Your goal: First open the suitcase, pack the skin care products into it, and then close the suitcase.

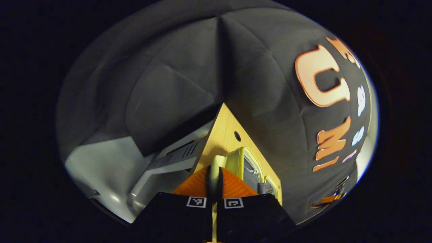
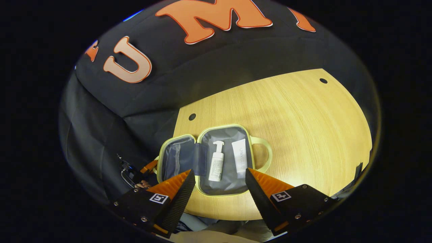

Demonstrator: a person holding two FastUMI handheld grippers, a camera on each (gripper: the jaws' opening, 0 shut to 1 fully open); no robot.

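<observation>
Packing done, closing step: left claw (image 1: 214,189) clamped on suitcase (image 2: 216,160) handle, right claw (image 2: 219,189) apart; next, fold lid over.

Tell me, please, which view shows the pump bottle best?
The right gripper view: the pump bottle lies in plain sight in the open suitcase, beside a white tube. The left gripper view catches the suitcase's rim and zipper, edge-on.

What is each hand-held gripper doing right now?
Left hand-held gripper: shut on the pale yellow suitcase's edge.
Right hand-held gripper: open, holding nothing.
</observation>
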